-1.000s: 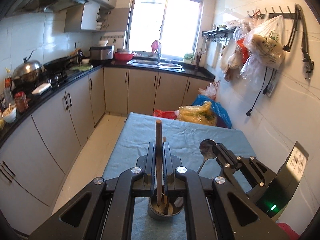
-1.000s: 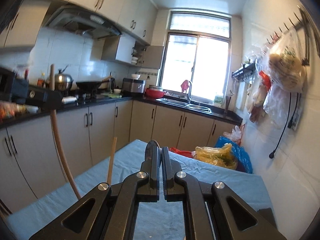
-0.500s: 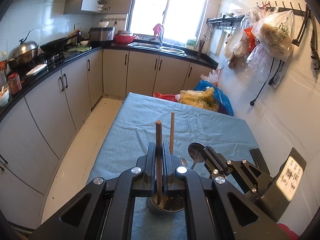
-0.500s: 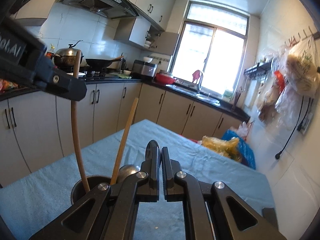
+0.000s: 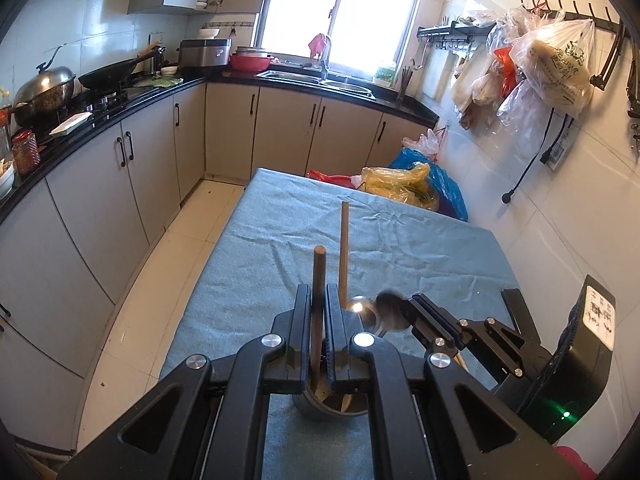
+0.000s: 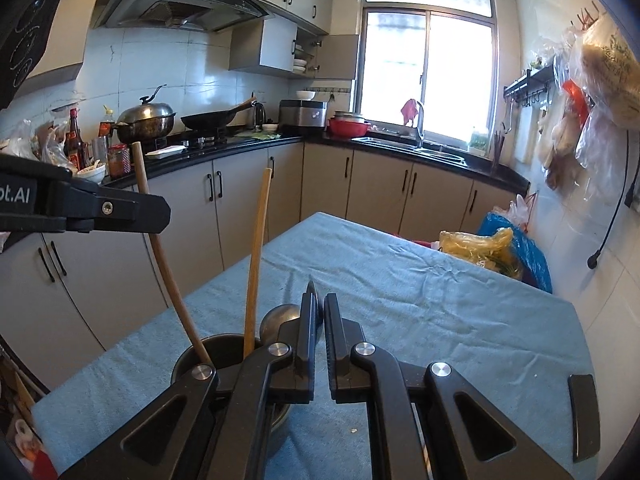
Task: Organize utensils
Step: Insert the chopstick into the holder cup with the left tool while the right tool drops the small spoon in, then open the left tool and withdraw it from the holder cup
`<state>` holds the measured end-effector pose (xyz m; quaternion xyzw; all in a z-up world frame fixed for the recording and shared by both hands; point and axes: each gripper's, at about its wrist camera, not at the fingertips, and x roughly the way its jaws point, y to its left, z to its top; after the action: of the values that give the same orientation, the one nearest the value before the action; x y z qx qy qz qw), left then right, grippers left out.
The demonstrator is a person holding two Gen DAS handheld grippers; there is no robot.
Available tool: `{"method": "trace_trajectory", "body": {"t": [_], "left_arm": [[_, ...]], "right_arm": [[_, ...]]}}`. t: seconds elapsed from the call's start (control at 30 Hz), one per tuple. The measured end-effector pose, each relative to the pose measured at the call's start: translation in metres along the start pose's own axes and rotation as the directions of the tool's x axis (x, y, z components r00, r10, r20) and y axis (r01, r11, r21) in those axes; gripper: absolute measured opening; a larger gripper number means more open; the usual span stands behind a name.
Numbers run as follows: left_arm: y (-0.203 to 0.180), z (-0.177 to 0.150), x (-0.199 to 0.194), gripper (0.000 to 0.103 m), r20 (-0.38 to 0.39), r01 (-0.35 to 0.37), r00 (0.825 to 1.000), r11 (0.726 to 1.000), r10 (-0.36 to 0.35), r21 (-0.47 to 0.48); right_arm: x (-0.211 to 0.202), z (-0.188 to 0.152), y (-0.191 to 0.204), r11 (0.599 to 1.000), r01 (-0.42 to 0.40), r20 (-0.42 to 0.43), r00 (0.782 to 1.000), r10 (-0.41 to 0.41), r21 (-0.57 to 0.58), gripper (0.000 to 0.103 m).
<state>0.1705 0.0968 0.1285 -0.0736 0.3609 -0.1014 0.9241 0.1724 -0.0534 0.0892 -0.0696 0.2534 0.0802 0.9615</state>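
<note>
A round metal holder cup (image 5: 334, 408) (image 6: 192, 360) stands on the blue tablecloth (image 5: 360, 248). My left gripper (image 5: 319, 300) is shut on a brown wooden utensil handle (image 5: 318, 280) whose lower end is inside the cup. A paler wooden handle (image 5: 343, 252) (image 6: 256, 264) stands in the cup too, next to a metal ladle bowl (image 5: 358, 305) (image 6: 280, 320). My right gripper (image 6: 318, 300) is shut on a metal spoon (image 5: 390, 312), held edge-on beside its left finger just over the cup rim. The brown handle also shows in the right wrist view (image 6: 168, 264).
The table's left edge drops to a tiled floor (image 5: 168, 272) beside grey cabinets (image 5: 100, 208). Plastic bags (image 5: 416, 188) lie beyond the table's far end. A white wall (image 5: 560, 240) with hanging bags runs along the right. A dark device (image 5: 576, 368) is behind the right gripper.
Both grippers have come down closer to the cup. The right gripper moved the spoon leftward toward the cup. The left gripper still holds the brown handle in the cup.
</note>
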Motion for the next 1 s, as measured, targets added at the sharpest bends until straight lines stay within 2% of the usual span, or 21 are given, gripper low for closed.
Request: {"method": "trace_trajectory", "body": {"t": [0.33,0.4,0.47,0.77,0.87,1.0], "left_arm": [[-0.002,-0.003,-0.005,0.009,0.008,-0.001,1.000,1.000,0.001,0.001],[-0.004,-0.004,-0.009,0.020,0.013,-0.003,1.000,1.000,0.002,0.002],[-0.005,-0.005,-0.013,0.025,0.024,-0.010,1.000,1.000,0.010,0.003],[-0.012,-0.015,-0.027,0.027,0.043,-0.025,0.999,1.000,0.024,0.011],[-0.018,-0.022,-0.033,0.032,0.060,-0.048,0.997,0.999,0.046,0.025],[-0.026,-0.033,-0.039,0.033,0.083,-0.089,0.993,0.995,0.084,0.052]], "right_arm": [[-0.024,-0.002,-0.007,0.998,-0.033,0.019,0.999,0.031,0.062,0.005],[-0.033,-0.002,-0.011,0.997,-0.032,0.032,0.999,0.029,0.074,0.005],[-0.040,-0.002,-0.016,0.995,-0.033,0.042,0.999,0.029,0.089,0.006],[-0.076,-0.013,-0.028,0.989,-0.032,0.075,0.997,0.022,0.143,0.017],[-0.087,-0.019,-0.032,0.986,-0.036,0.080,0.997,0.024,0.160,0.018],[-0.097,-0.029,-0.036,0.983,-0.033,0.080,0.997,0.019,0.178,0.020]]}}
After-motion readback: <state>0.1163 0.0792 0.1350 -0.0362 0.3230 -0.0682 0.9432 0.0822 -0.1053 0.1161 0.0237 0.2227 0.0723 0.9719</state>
